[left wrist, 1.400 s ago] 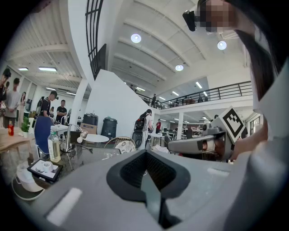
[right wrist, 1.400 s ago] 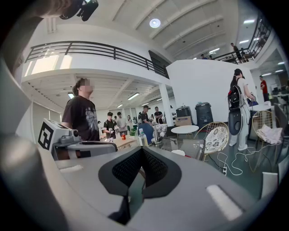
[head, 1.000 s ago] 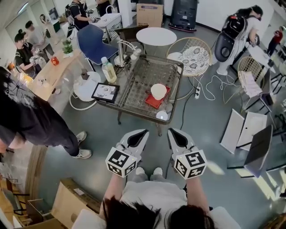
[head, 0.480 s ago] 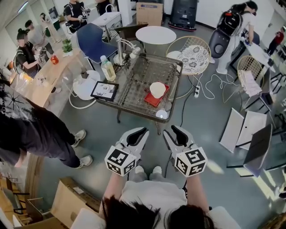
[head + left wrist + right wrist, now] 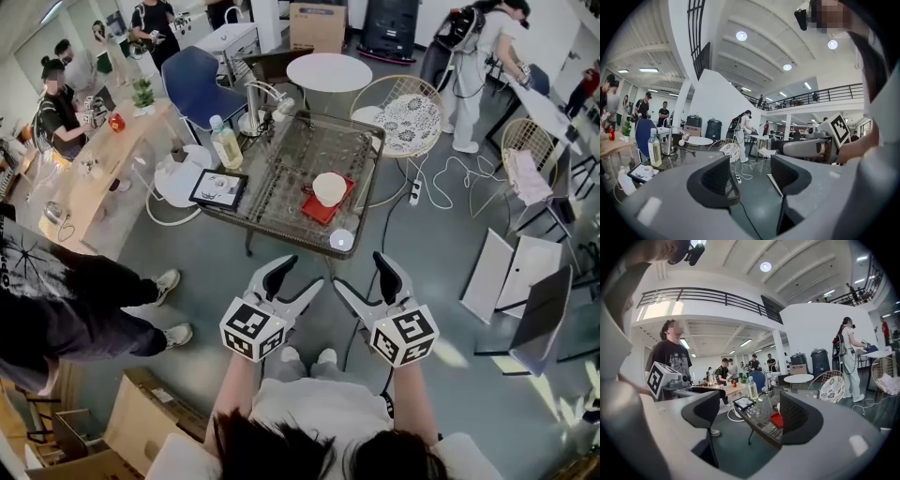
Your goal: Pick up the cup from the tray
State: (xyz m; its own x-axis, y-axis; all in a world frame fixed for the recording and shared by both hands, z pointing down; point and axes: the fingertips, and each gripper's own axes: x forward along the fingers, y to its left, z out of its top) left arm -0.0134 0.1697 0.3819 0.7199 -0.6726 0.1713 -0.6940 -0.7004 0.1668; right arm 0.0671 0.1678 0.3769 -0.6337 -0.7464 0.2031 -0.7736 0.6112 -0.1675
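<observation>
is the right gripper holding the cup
No, the cup sits on the tray, far from the open right gripper.

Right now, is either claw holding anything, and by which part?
Nothing is held. The left claw and right claw are both open and empty; the cup sits on its red tray.

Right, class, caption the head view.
Left tongs and right tongs open, short of the table; cup on red tray.

Head view: above me, looking steeply down; my left gripper (image 5: 298, 278) and right gripper (image 5: 362, 272) near, glass table (image 5: 281, 199) beyond my jaws.
Left gripper view: level along my jaws; table left of them.
Right gripper view: level; table between my jaws.
Shared: table, all three views.
</observation>
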